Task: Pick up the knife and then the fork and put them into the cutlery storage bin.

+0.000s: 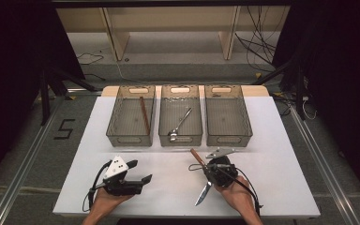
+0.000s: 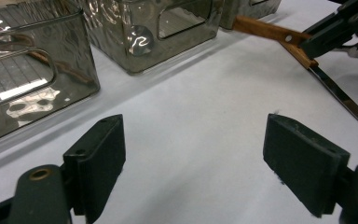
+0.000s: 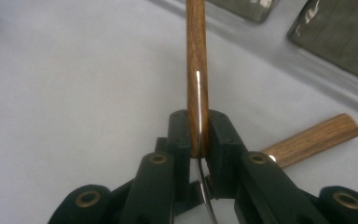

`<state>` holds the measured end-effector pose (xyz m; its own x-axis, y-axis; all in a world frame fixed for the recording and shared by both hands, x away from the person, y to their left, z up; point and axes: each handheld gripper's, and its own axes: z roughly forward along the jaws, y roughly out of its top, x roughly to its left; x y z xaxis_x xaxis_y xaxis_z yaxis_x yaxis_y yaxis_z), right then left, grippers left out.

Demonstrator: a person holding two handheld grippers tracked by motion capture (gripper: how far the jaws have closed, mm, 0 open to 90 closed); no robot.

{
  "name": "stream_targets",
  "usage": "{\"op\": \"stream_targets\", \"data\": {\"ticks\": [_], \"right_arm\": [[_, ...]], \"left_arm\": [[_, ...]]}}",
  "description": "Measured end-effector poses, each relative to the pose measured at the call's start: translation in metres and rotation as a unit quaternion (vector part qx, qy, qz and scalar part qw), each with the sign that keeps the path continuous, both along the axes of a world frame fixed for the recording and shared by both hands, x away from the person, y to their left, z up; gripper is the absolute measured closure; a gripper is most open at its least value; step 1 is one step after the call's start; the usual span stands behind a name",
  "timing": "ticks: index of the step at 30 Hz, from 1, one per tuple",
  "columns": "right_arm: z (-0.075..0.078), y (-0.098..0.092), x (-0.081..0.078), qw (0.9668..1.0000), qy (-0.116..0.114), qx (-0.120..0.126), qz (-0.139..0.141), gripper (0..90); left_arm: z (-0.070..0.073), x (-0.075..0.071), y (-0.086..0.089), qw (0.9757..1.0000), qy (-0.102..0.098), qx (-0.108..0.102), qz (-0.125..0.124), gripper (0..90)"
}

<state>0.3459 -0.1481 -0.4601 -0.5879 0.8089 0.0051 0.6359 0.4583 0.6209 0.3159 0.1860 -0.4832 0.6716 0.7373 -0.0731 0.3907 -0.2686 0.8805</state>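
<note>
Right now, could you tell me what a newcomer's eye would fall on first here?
The right claw, near the table's front edge, is clamped on a wooden-handled knife. Behind it, three smoky clear bins stand in a row. The left claw rests open at front left.

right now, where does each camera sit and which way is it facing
High view: fixed above the person's side, looking forward and down on the white table, three bins, both hands and grippers.
Left gripper view: rides the left gripper, looking along its open jaws across the table toward the bins and the knife.
Right gripper view: rides the right gripper, looking along jaws clamped on the knife's wooden handle; a second wooden handle lies behind it.
Shared: all three show the knife; the left gripper view shows the right gripper's jaws.
</note>
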Motion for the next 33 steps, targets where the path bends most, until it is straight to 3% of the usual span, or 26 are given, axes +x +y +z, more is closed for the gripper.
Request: {"op": "stream_targets", "data": {"ticks": [6, 17, 26, 33], "right_arm": [[0.016, -0.009, 0.006, 0.9998, -0.013, 0.011, -0.001, 81.0], [0.049, -0.029, 0.039, 0.9987, -0.026, 0.033, -0.028, 81.0], [0.058, -0.040, 0.071, 0.9970, -0.017, 0.055, -0.053, 81.0], [0.065, -0.043, 0.092, 0.9962, -0.018, 0.055, -0.065, 81.0]], "left_arm": [[-0.001, 0.001, 0.001, 1.0000, 0.000, -0.005, 0.003, 20.5], [-0.001, 0.002, 0.007, 0.9995, 0.001, -0.031, 0.009, 20.3], [-0.001, 0.002, 0.007, 0.9996, 0.000, -0.026, 0.008, 20.2], [-0.002, 0.002, 0.007, 0.9995, 0.002, -0.031, 0.010, 19.6]]}}
